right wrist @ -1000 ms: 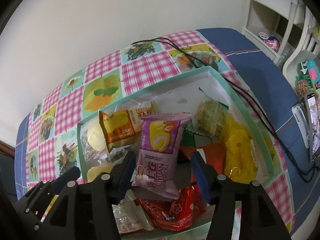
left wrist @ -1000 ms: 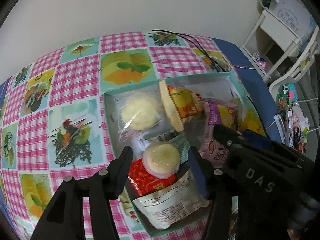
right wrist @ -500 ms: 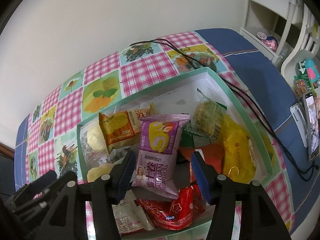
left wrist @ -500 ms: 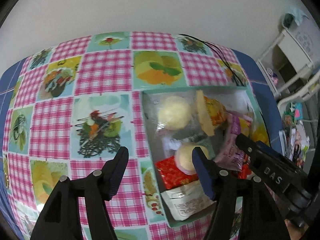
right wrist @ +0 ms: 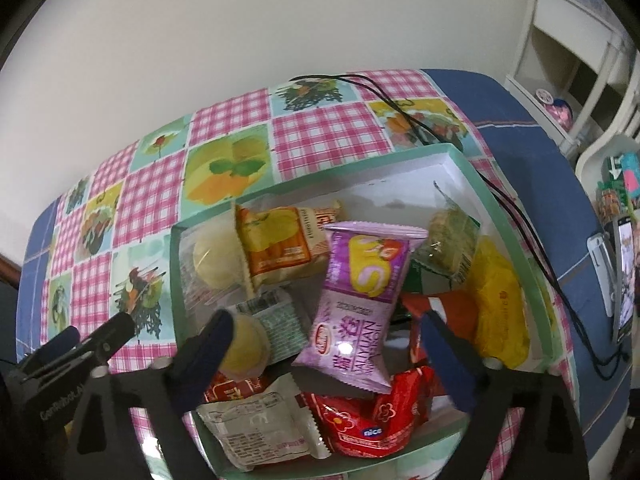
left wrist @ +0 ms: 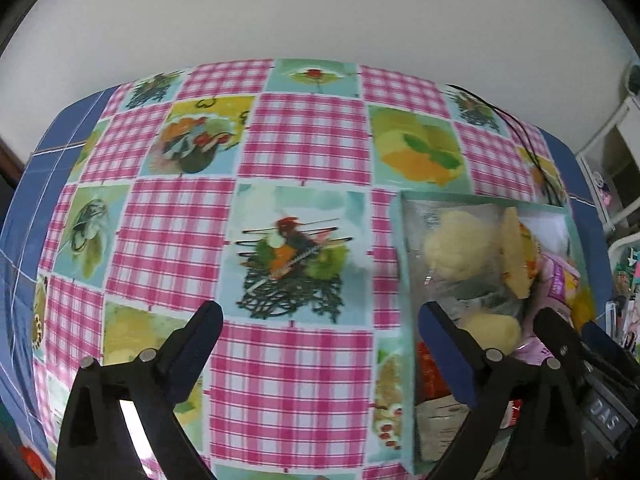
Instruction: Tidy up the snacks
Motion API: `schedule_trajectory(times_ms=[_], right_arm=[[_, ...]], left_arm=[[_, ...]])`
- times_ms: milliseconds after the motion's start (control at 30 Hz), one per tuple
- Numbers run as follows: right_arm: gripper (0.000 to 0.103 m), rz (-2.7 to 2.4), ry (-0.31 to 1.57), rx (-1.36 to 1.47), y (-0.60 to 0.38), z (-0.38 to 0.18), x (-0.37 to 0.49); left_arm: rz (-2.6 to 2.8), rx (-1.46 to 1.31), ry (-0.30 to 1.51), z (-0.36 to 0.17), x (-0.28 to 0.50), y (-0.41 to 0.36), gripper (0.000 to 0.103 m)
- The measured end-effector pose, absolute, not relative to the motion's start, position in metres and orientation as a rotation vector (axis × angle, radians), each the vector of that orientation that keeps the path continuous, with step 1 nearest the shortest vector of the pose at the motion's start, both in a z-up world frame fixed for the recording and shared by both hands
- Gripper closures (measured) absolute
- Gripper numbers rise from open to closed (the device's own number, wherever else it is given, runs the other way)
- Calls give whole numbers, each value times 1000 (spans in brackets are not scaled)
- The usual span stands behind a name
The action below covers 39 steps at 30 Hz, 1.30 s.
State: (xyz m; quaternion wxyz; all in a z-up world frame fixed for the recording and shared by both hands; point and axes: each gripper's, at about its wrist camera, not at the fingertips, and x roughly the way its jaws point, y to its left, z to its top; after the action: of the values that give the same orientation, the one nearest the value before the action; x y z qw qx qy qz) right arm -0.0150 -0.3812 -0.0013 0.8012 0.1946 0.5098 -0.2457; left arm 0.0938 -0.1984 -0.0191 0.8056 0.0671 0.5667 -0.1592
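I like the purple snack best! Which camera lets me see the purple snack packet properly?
The right wrist view. There the purple snack packet lies in full sight on top of the pile in the green box, picture and writing showing. In the left wrist view only a pink-purple sliver peeks out at the right edge.

The cloth (left wrist: 304,148) on the counter was pink-and-white check with pale teal food squares and a blue border. The box (right wrist: 516,232) was mint green outside, white inside. In it lay a purple packet (right wrist: 360,300), a yellow packet (right wrist: 500,304), an orange one (right wrist: 280,248) and a red one (right wrist: 380,420).
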Motion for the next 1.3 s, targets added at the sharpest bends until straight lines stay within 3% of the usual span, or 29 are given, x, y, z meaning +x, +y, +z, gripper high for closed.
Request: schedule_trajectory(times_ms=[567, 1300], right_arm=[[0, -511, 1120, 299, -336, 5, -19], [0, -492, 1117, 246, -283, 9, -87]], left_arm=[[-155, 241, 1156, -20, 71, -161, 5], [-103, 344, 1132, 2, -3, -114, 5]])
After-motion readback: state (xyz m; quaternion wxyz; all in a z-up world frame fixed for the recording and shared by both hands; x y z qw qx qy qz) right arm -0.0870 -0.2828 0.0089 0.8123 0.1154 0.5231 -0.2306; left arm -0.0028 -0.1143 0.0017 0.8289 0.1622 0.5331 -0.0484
